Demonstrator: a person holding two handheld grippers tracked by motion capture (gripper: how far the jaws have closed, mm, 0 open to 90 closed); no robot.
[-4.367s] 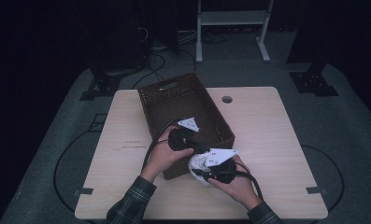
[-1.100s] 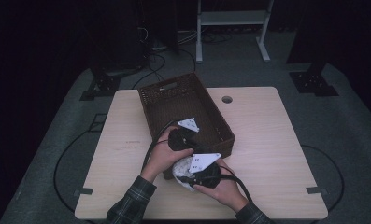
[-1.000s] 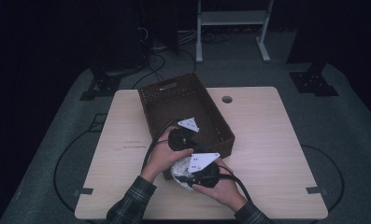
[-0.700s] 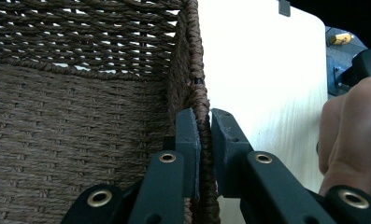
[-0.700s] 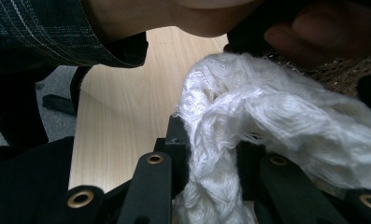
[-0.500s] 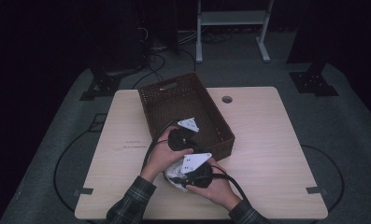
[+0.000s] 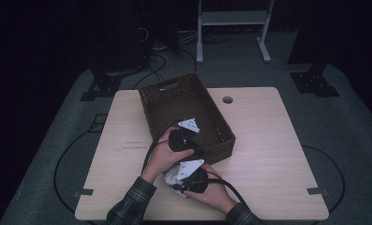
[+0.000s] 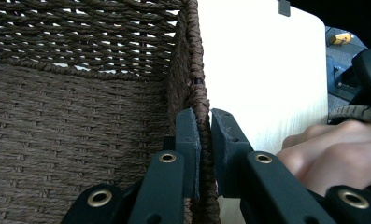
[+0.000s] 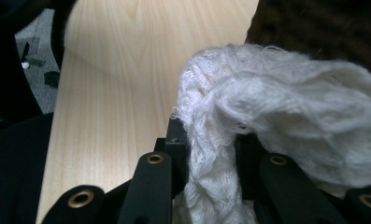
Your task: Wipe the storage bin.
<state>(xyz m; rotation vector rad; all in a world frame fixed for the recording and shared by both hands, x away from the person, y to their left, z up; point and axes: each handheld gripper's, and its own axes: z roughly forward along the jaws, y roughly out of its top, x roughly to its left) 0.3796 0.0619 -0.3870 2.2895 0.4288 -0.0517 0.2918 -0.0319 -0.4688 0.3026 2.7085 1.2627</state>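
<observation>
Wicker basket (image 8: 80,116) rim pinched in left gripper (image 8: 205,140) jaws; right gripper (image 9: 211,140) jaws clamp white cloth (image 9: 276,112).

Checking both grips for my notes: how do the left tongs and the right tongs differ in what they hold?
The left tongs clamp the stiff brown woven basket by its rim; the right tongs pinch a soft white cloth. The basket stands on the table; the cloth bunches and droops. Both tongs are shut on something.

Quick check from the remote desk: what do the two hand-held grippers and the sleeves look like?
Both are black. The left hand-held gripper has flat dark pads and brass rivets, as does the right hand-held gripper. Each carries a grey three-cornered plate and a black cable. Sleeves are dark plaid.
</observation>
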